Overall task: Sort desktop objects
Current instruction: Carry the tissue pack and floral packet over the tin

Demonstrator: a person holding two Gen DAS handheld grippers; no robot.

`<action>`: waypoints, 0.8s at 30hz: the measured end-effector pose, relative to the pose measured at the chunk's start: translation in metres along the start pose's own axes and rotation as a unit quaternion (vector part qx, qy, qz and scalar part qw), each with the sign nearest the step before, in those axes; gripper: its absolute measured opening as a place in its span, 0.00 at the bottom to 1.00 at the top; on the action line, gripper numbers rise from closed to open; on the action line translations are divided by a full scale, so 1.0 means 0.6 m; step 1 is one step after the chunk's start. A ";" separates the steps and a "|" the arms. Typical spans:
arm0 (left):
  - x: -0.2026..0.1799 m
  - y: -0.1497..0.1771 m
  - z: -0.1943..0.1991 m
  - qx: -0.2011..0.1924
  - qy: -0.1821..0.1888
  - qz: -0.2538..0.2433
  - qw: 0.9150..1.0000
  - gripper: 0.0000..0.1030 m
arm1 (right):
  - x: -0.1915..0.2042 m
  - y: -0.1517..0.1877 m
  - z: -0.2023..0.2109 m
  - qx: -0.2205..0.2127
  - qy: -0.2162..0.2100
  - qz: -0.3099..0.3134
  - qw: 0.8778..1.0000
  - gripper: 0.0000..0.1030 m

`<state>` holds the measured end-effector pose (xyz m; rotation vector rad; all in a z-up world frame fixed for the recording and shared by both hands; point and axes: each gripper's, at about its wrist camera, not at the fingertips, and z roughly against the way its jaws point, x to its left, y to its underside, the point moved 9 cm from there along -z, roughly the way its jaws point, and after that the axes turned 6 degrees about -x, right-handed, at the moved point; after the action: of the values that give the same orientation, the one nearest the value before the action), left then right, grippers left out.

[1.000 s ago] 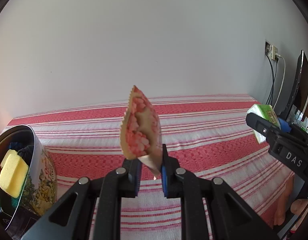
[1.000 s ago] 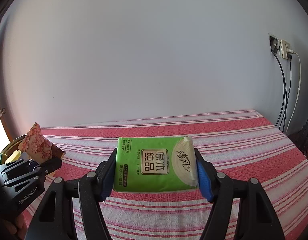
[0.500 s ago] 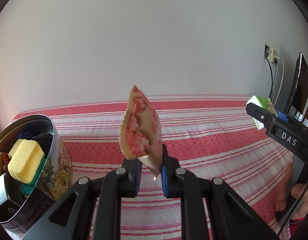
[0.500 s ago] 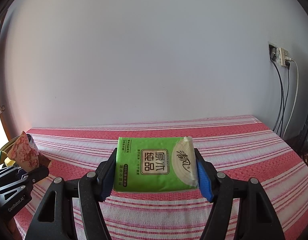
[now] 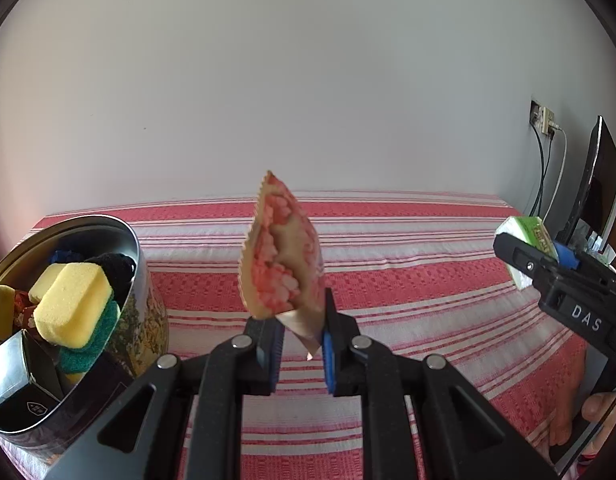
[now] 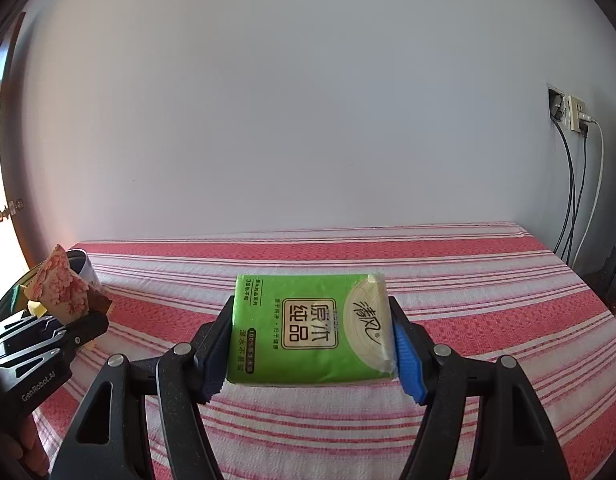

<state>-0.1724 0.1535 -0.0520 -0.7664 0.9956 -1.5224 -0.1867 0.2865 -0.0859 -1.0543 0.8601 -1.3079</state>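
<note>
"DAS" on right gripper [image 5: 547, 254]; "GenRobot.AI" on left gripper [image 6: 90, 326]; "原汁纯品" on tissue pack [image 6: 311, 328].

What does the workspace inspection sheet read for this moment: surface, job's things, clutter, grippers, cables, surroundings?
Surface: red and white striped cloth, mostly bare.
Job's things: pink snack packet and green tissue pack, both held in the air; round tin at the left holding yellow sponges, a dark box and dark fabric.
Clutter: nothing seen.
Grippers: left gripper shut on the snack packet; right gripper shut on the tissue pack.
Cables: several hang from a wall socket at the right.
Surroundings: plain pale wall; dark monitor at the right edge.
</note>
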 end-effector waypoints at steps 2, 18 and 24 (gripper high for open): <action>0.016 0.003 0.014 -0.004 -0.002 0.000 1.000 0.15 | 0.014 0.005 0.008 0.000 -0.009 0.001 1.000 0.68; 0.108 -0.001 0.090 -0.029 -0.017 0.032 0.999 0.15 | 0.179 0.007 0.052 -0.003 -0.096 0.025 0.995 0.69; 0.171 -0.012 0.118 -0.039 -0.046 0.055 0.997 0.15 | 0.260 0.001 0.052 -0.006 -0.138 0.041 0.990 0.69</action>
<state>-0.1319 0.0401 -0.0195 -0.8168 1.0167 -1.3487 -0.1420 0.1351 -0.0648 -1.1664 0.6938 -1.0591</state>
